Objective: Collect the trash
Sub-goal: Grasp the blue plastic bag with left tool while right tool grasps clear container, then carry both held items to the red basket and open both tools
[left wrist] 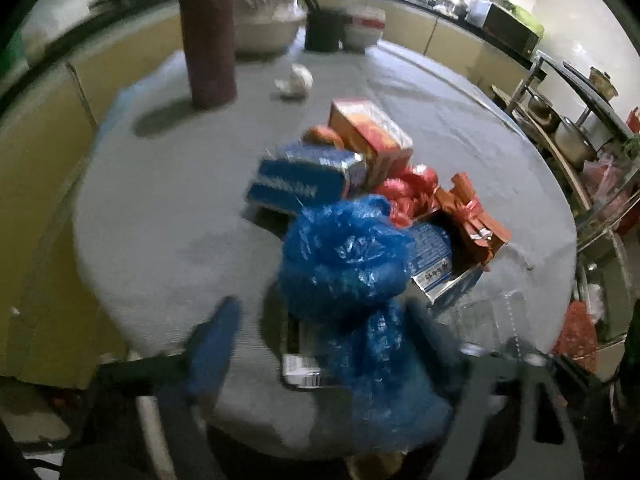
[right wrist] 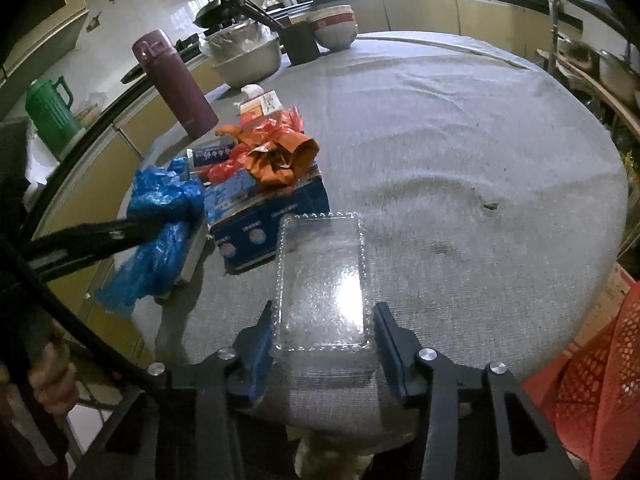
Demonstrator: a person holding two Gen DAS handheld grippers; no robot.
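A crumpled blue plastic bag [left wrist: 352, 264] hangs between the wide-apart fingers of my left gripper [left wrist: 324, 320]; it also shows in the right wrist view [right wrist: 160, 220] beside that gripper's arm. Behind it on the round grey table [right wrist: 460, 152] lies a pile: blue cartons [left wrist: 304, 180], an orange box [left wrist: 368, 132], red and orange wrappers [right wrist: 276, 152]. My right gripper [right wrist: 324, 340] has its blue pads on both sides of a clear plastic clamshell container [right wrist: 324, 280] at the table's near edge.
A maroon flask [right wrist: 176, 84] stands at the far left of the table. A steel bowl [right wrist: 248, 60], a dark cup [right wrist: 300, 42] and stacked bowls [right wrist: 334, 26] are at the back. A crumpled white tissue [left wrist: 296, 80] lies beyond the pile. A red mesh basket [right wrist: 592, 380] is at the right.
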